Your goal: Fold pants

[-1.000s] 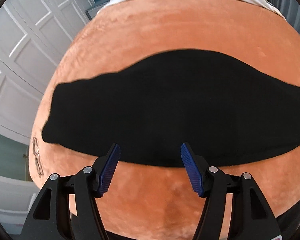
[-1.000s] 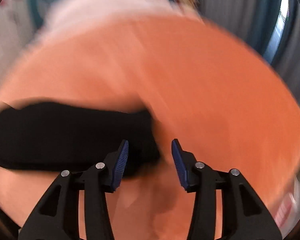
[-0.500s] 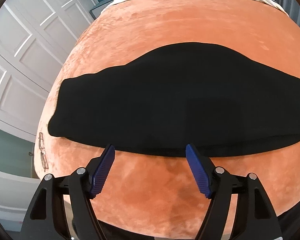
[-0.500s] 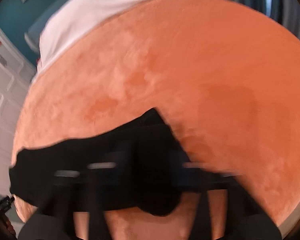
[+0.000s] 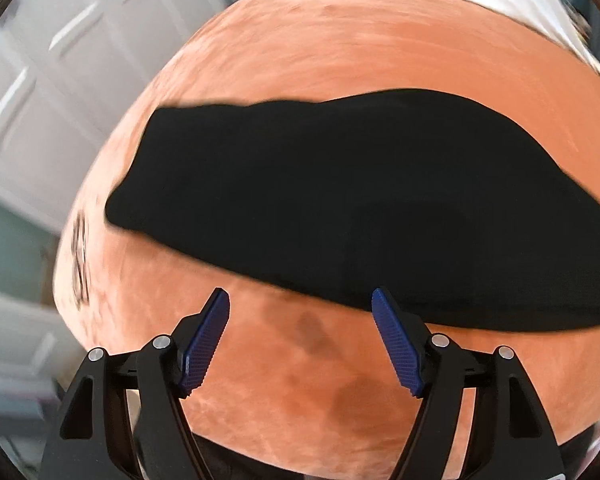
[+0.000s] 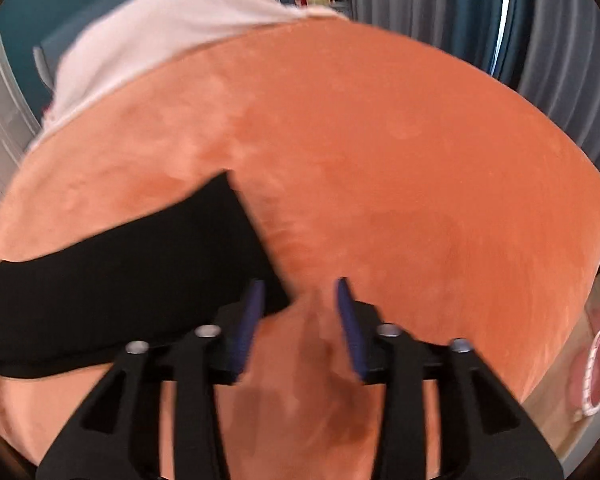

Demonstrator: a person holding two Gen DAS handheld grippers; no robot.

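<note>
Black pants (image 5: 340, 208) lie flat as one long band on the orange plush bedcover (image 5: 340, 60) — it seems they are already folded lengthwise. The left gripper (image 5: 300, 336) hangs over bare plush, jaws released and empty, with the near hem at its 12 o'clock. The right gripper (image 6: 298, 320) has its jaws opening with nothing between them; the pants' end corner (image 6: 260, 272) sits at its 10 o'clock, just beside the left pad. I judge the crosswise folds are not yet done.
</note>
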